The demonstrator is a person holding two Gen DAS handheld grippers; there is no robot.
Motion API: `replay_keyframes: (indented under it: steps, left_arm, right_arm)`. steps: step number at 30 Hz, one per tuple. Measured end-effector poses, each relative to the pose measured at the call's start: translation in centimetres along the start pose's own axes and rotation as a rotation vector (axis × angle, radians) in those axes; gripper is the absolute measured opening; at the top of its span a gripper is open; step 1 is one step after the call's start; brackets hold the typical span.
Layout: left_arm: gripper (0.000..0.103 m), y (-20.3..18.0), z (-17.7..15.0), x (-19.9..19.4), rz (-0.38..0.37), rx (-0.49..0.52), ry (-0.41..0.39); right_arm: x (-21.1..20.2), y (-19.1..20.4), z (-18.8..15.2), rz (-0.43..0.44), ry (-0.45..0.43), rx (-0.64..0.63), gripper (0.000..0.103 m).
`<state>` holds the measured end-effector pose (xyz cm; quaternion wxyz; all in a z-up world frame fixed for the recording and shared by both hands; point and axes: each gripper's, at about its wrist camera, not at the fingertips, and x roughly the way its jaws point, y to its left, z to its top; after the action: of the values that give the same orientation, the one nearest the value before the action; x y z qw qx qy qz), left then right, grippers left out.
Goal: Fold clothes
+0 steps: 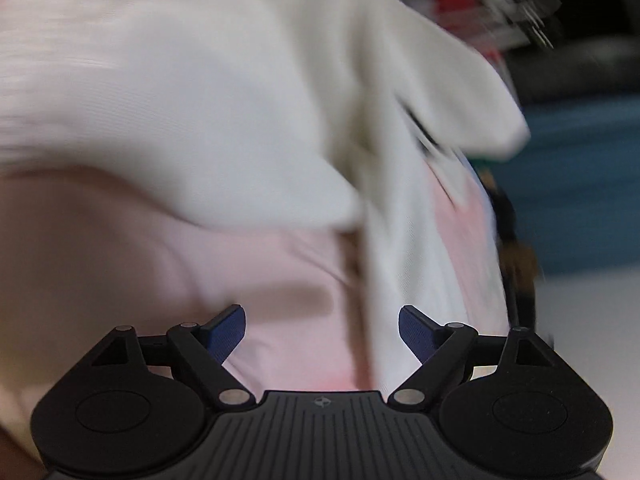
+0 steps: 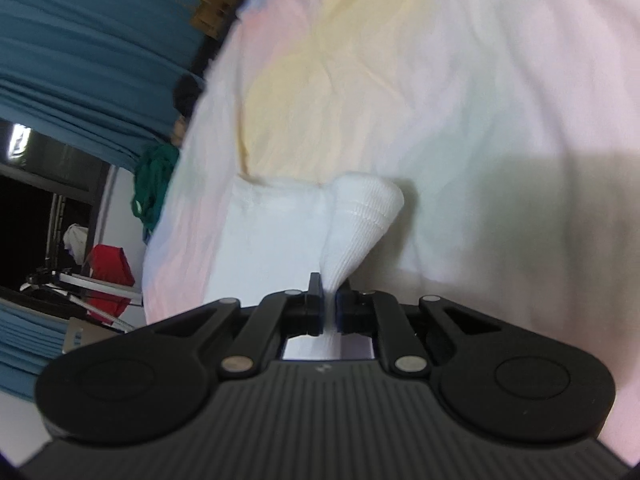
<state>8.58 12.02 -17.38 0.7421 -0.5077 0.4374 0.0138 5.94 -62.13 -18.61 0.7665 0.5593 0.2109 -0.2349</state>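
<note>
Right hand-held gripper [image 2: 329,300] clamped on ribbed white cuff [image 2: 360,212]; left hand-held gripper [image 1: 322,330] spread apart, empty, above pink cloth [image 1: 120,248].

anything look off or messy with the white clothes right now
Yes: the white garment lies bunched in loose folds on the pink sheet, not flat. The right gripper pinches its ribbed cuff, twisting it into a cone.

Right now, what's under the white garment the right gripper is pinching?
The white garment lies on a pastel sheet with pink and yellow patches, its ribbed cuff clamped in the right gripper. Anything directly beneath the cloth is covered.
</note>
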Motion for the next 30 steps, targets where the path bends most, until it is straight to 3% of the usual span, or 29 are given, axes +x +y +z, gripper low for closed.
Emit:
replay_keyframes:
  steps: [6, 13, 15, 19, 22, 25, 30]
  left_arm:
    - [0.085, 2.9, 2.1, -1.5, -0.035, -0.195, -0.12]
    - [0.067, 5.3, 3.5, -3.0, -0.075, -0.37, -0.285]
    - [0.061, 5.3, 3.8, -3.3, -0.065, -0.369, -0.307]
    - [0.027, 4.7, 4.1, -3.2, -0.037, -0.367, -0.319]
    - [0.01, 4.5, 4.5, -3.9, -0.061, -0.359, -0.318]
    - [0.008, 3.6, 5.3, -6.2, -0.09, -0.299, -0.353]
    - [0.007, 1.5, 7.7, -11.2, -0.059, -0.166, -0.392]
  right_arm:
    - [-0.7, 0.9, 0.6, 0.046, -0.09, -0.027, 0.007]
    - [0.7, -0.1, 0.9, 0.041, -0.055, 0.023, 0.007]
    - [1.0, -0.1, 0.9, 0.037, -0.037, 0.023, 0.007]
    - [2.3, -0.7, 0.6, 0.027, 0.06, 0.048, 0.009]
    - [3.2, -1.5, 0.3, 0.027, 0.113, 0.106, 0.009]
    - [3.8, -1.8, 0.1, 0.02, 0.151, 0.105, 0.009]
    - [2.3, -0.9, 0.6, 0.037, 0.058, 0.045, 0.006]
